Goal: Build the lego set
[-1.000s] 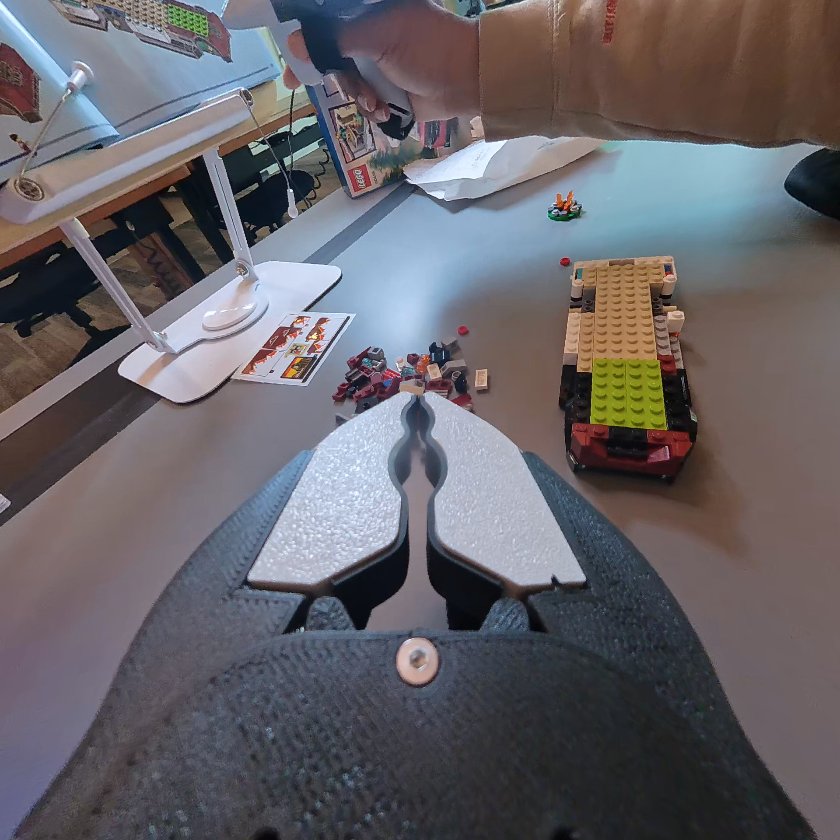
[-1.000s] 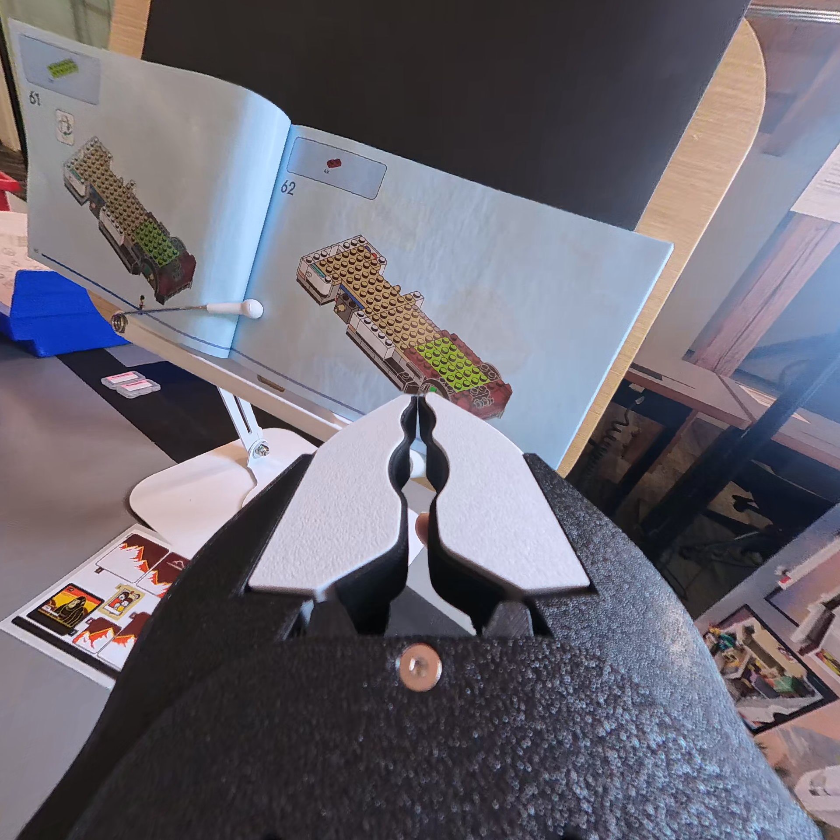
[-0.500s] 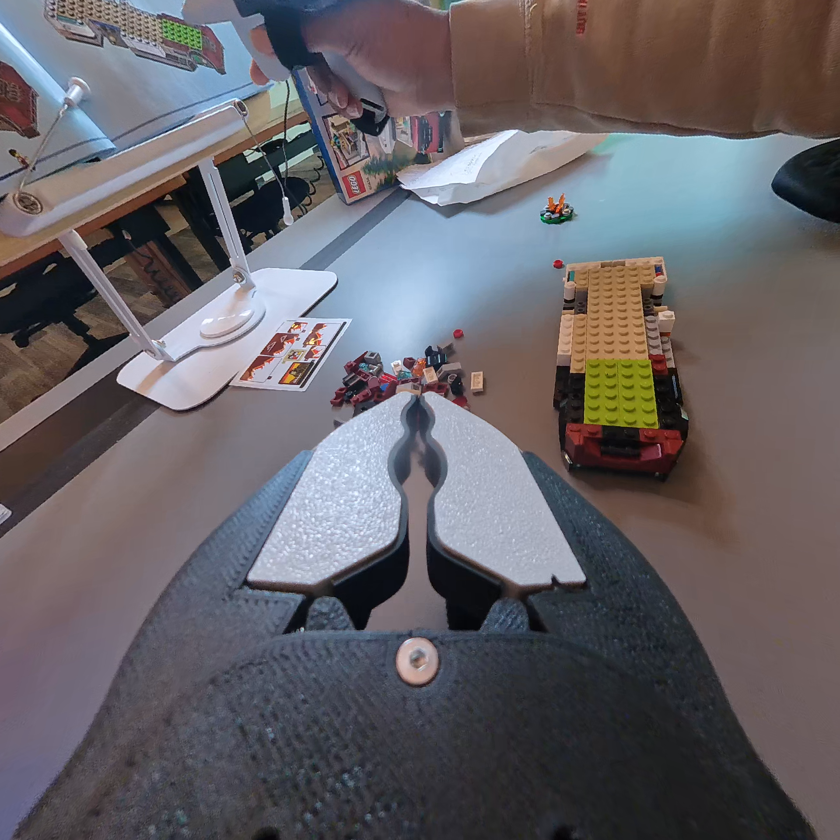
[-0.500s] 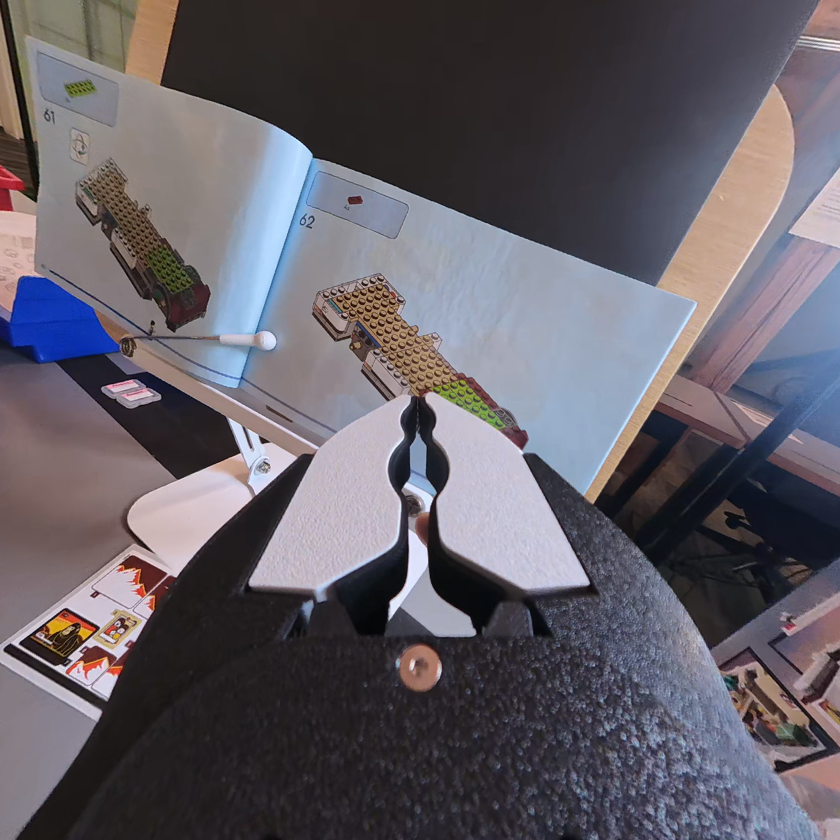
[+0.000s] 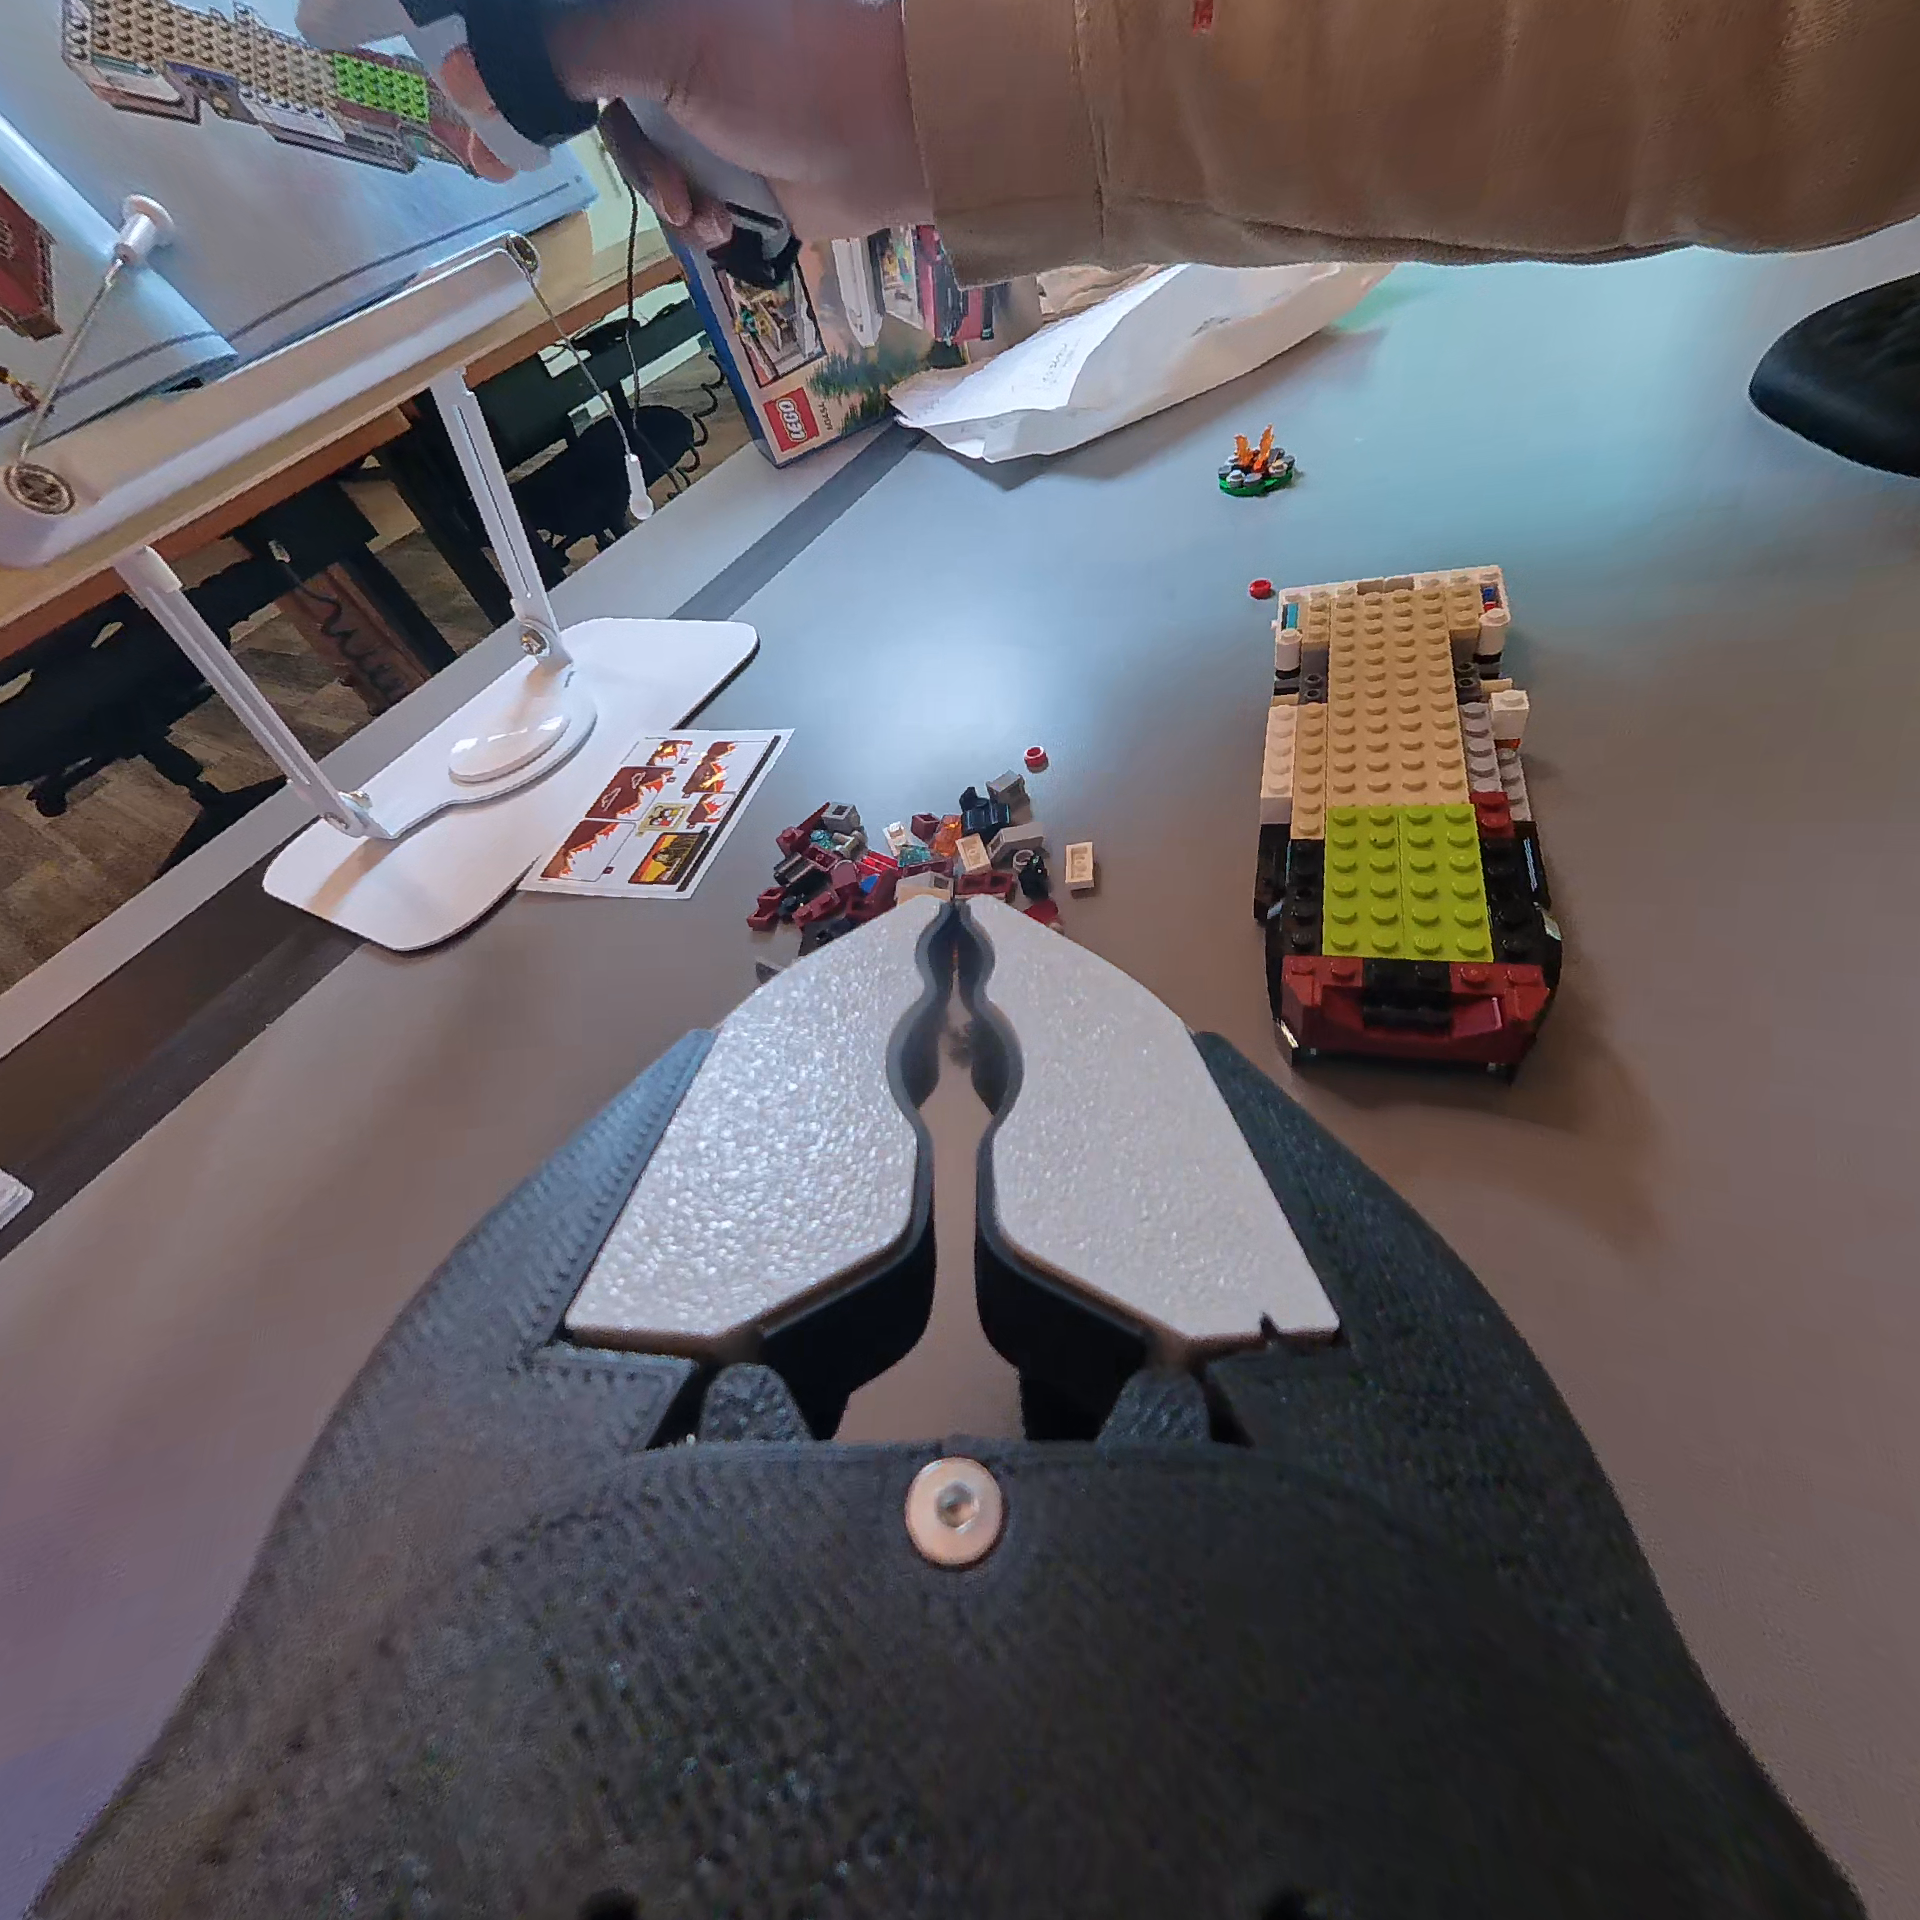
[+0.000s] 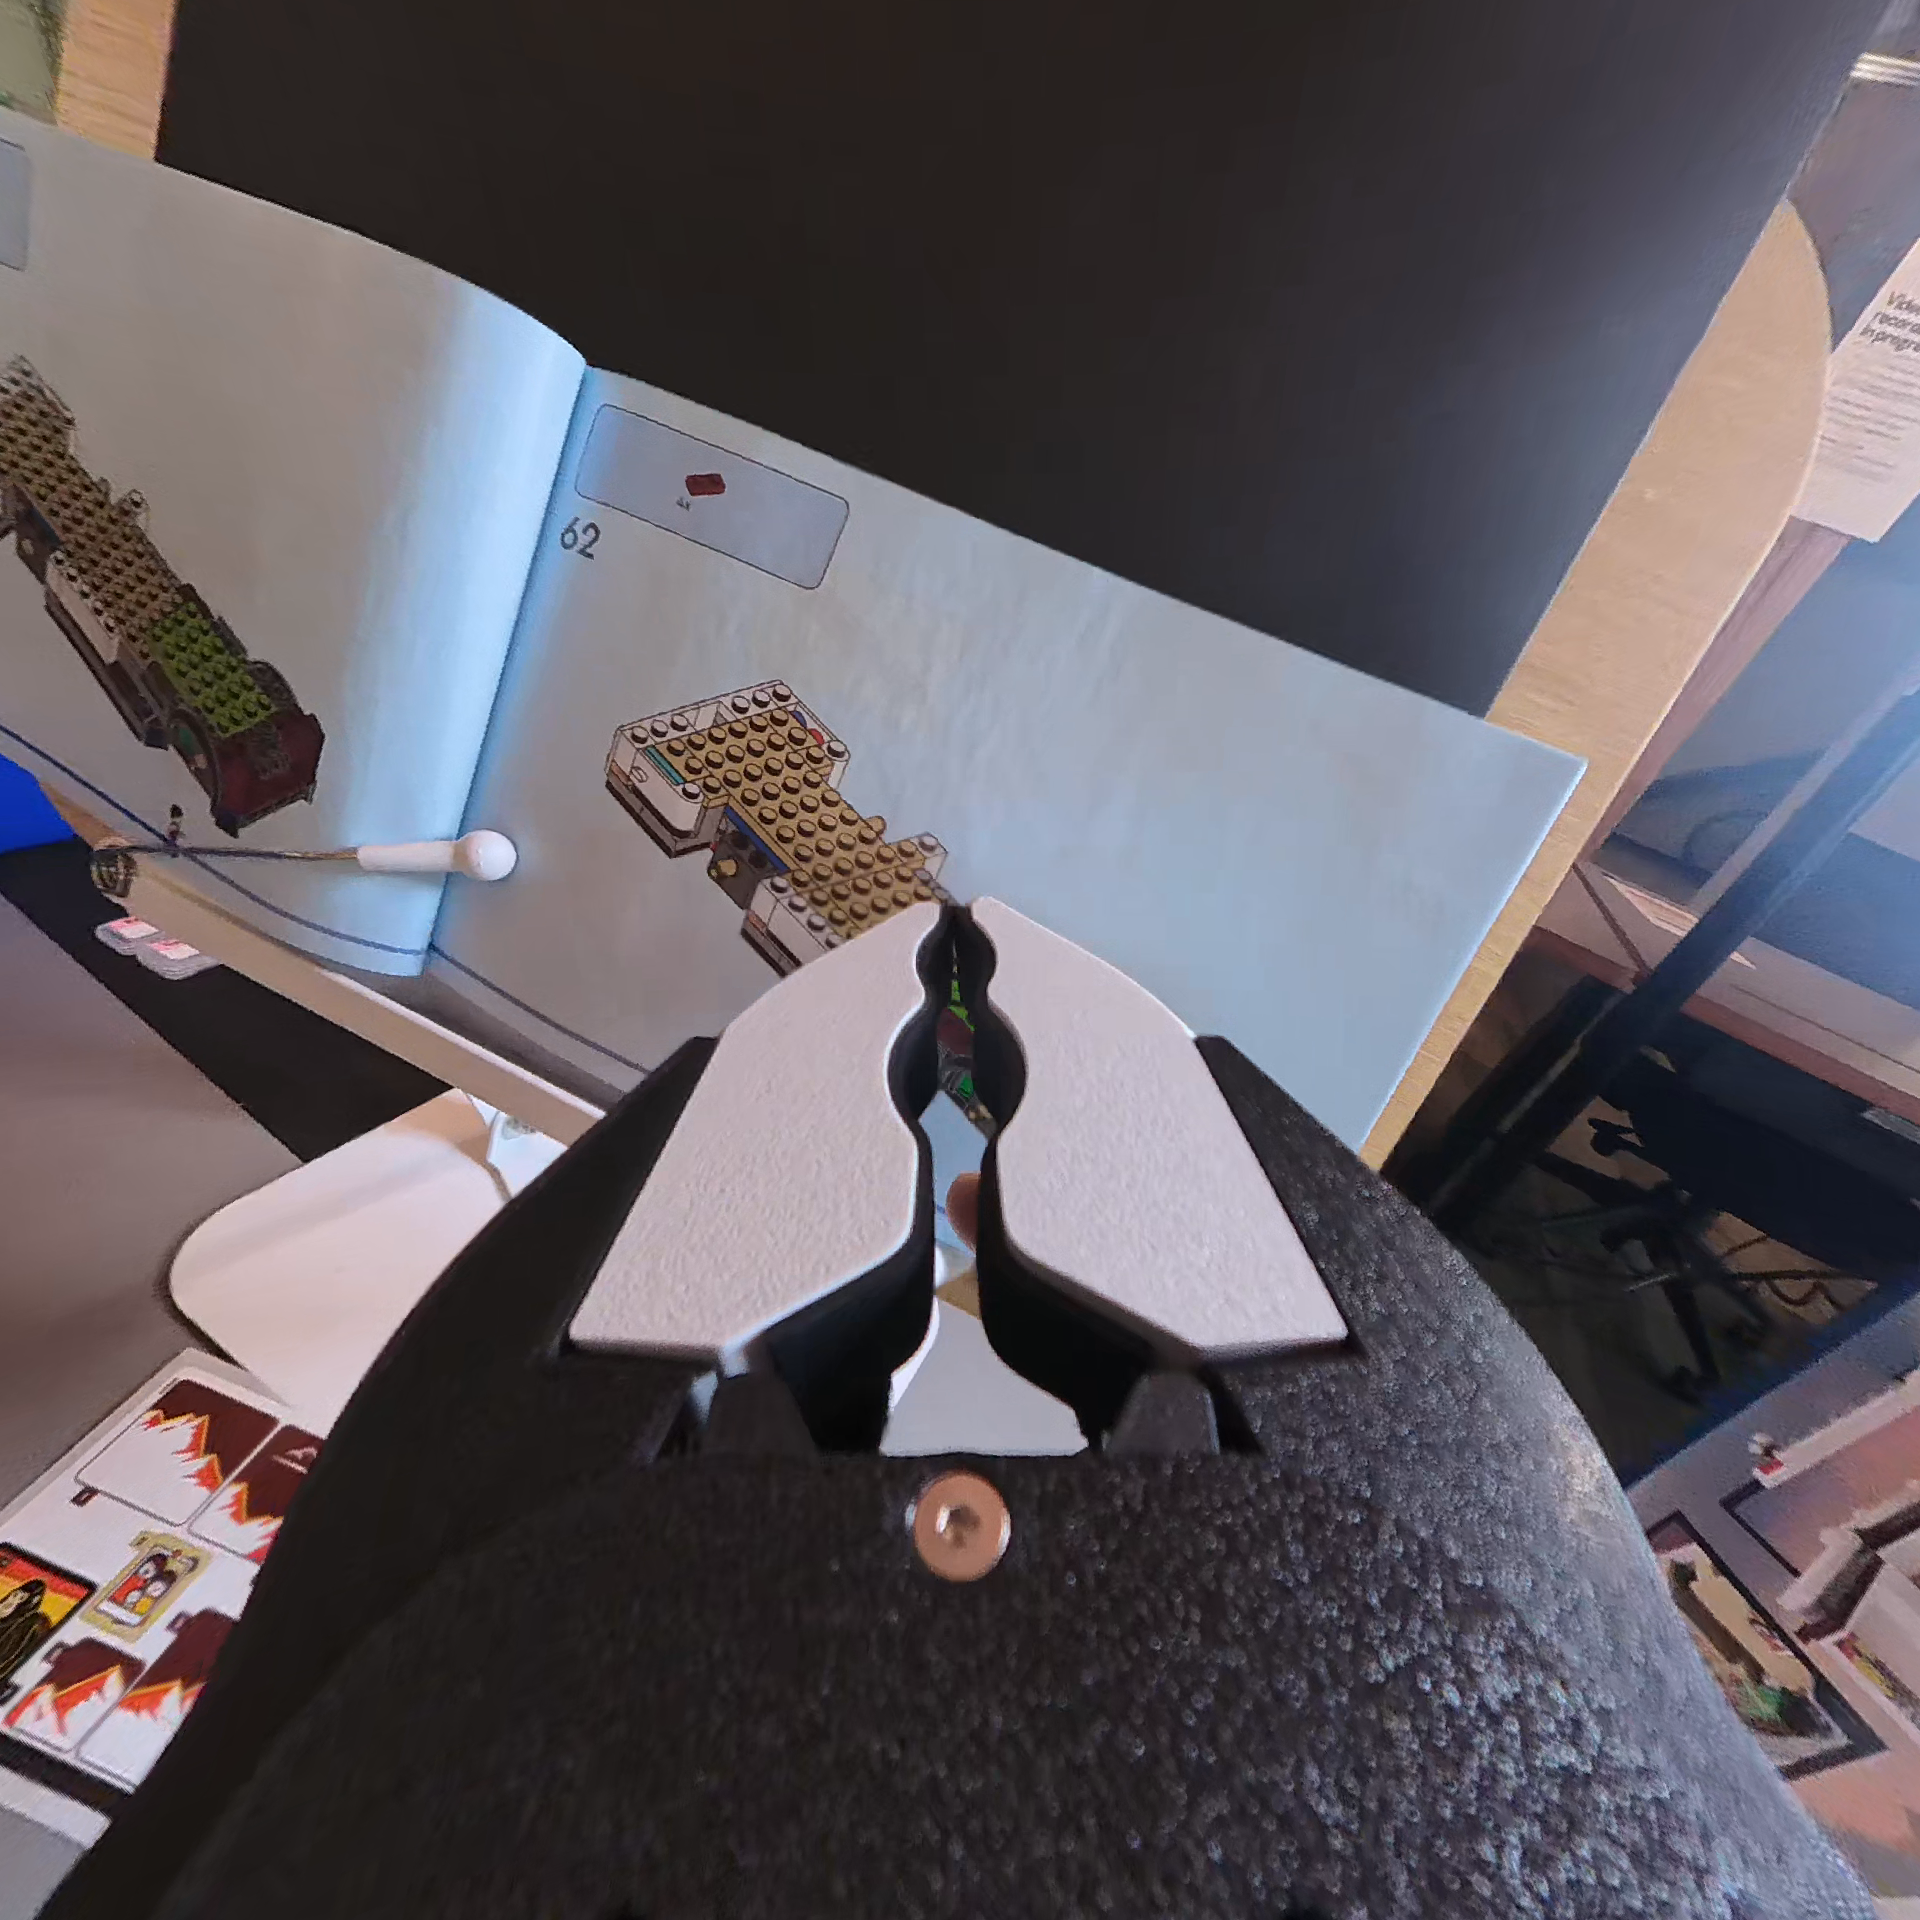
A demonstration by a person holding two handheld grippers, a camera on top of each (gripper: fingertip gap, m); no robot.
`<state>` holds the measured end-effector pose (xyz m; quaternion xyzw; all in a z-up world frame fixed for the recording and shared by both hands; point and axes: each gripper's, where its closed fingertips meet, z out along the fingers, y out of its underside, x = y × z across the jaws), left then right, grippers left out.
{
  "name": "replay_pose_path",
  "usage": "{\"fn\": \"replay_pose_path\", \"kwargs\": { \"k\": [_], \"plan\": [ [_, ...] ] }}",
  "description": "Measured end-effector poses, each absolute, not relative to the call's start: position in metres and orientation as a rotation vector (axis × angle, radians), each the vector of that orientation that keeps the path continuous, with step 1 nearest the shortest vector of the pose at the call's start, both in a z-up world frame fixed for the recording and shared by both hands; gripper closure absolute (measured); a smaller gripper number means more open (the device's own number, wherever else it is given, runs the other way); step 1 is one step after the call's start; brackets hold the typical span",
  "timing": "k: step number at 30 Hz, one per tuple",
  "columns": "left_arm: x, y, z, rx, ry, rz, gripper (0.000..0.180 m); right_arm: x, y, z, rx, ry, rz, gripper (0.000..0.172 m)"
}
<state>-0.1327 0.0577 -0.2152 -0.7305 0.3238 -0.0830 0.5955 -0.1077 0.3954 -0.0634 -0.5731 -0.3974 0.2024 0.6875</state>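
Note:
My left gripper is shut with nothing between its pads. It hovers above the grey table, just short of a heap of small loose bricks. A long brick model with a tan and lime-green top and a dark red end lies to the right. My right gripper is shut with nothing between its pads. It is raised in front of the right page of an open instruction booklet on a white stand. A hand holds that right gripper at the top of the left wrist view.
A sticker sheet lies beside the stand's white base. A toy box and white paper lie at the back. A small orange and green build and two red studs sit on the table. A black object is far right. About 35 centimetres separates my left fingertips from my right.
My right gripper has moved closer to the booklet's right page, which now looks larger. My left gripper has barely shifted. Both stayed shut.

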Motion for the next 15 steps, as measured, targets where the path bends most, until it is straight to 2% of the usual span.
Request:
{"fn": "replay_pose_path", "kwargs": {
  "k": [15],
  "plan": [
    [-0.133,0.058,-0.217,-1.703,0.758,-0.188,0.18,-0.089,0.387,-0.075,-1.288,-0.901,0.47,0.172]
  ]
}}
